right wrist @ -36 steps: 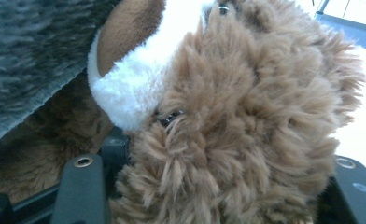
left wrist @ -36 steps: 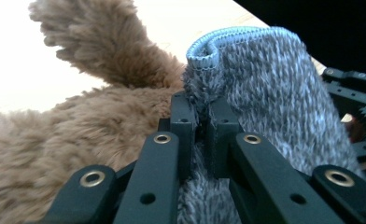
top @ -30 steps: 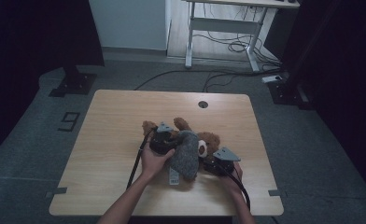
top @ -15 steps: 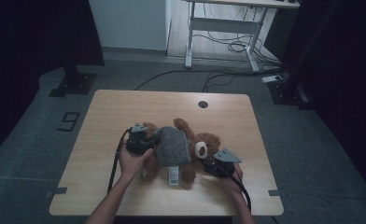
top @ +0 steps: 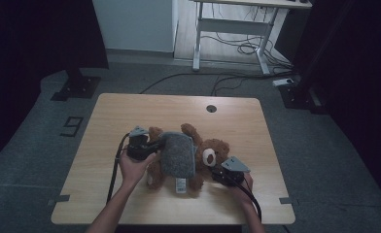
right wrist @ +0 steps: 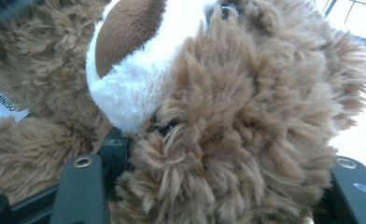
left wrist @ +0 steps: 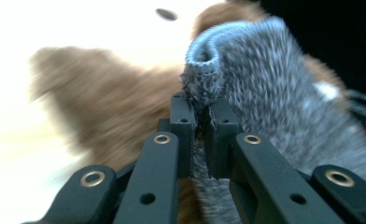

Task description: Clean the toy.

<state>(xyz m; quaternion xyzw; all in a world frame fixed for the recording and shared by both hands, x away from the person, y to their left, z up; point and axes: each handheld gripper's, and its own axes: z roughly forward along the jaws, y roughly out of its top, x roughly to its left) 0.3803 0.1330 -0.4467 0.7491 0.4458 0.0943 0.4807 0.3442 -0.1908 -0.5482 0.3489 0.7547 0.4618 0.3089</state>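
Both forearms come in from the near edge; the left hand (top: pixel 134 166) holds the left gripper (left wrist: pixel 200 122) with its jaws pinched together on grey knit; the right hand (top: pixel 242 187) holds the right gripper (top: pixel 226 174) low, its jaws spread wide with brown plush between them.

High view looks down over the table (top: pixel 130 111); both gripper views press close against the teddy bear (top: pixel 213 150).

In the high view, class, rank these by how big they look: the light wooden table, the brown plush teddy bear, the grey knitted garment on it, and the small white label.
1. Light wooden table
2. Brown plush teddy bear
3. Grey knitted garment
4. Small white label
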